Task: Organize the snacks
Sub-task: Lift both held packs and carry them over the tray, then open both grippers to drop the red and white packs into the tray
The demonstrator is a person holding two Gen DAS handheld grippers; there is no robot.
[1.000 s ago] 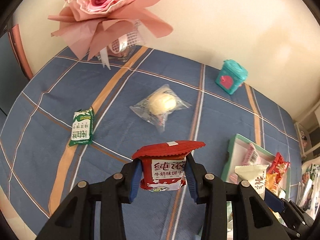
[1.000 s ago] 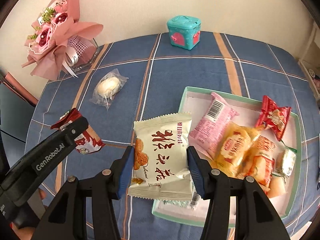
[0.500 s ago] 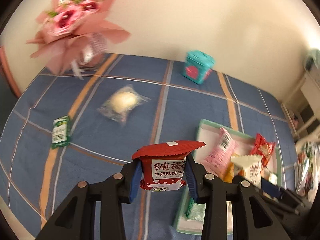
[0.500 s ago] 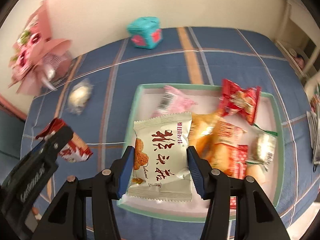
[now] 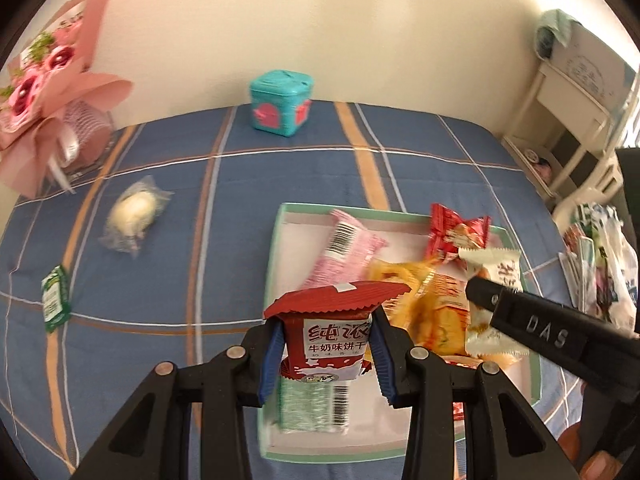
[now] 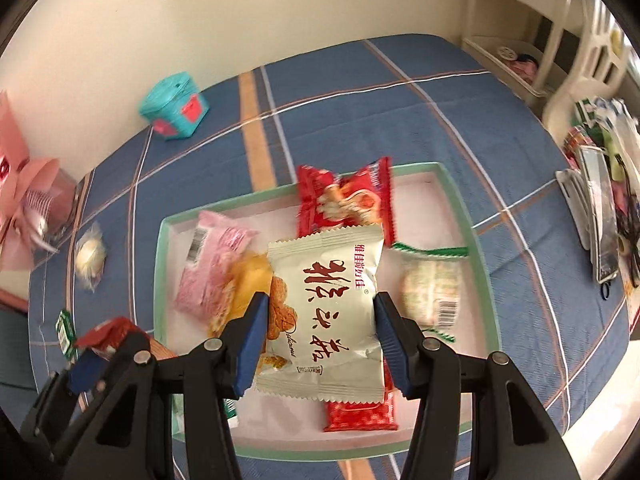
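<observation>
My left gripper (image 5: 326,354) is shut on a red milk-biscuit packet (image 5: 328,336) and holds it over the near left corner of the green-rimmed tray (image 5: 272,264). My right gripper (image 6: 318,336) is shut on a white snack packet (image 6: 324,312) above the middle of the tray (image 6: 460,208), which holds several packets. The white packet also shows in the left wrist view (image 5: 494,304). A clear-wrapped bun (image 5: 134,214) and a small green packet (image 5: 54,298) lie on the blue plaid cloth left of the tray.
A teal box (image 5: 280,102) stands at the back by the wall. A pink bouquet (image 5: 48,92) stands at the back left. White shelving (image 6: 532,40) and a pile of items (image 6: 604,208) are off the right edge.
Both grippers have swung right with their packets, from beside the tray to over it. The bun and green packet have not moved.
</observation>
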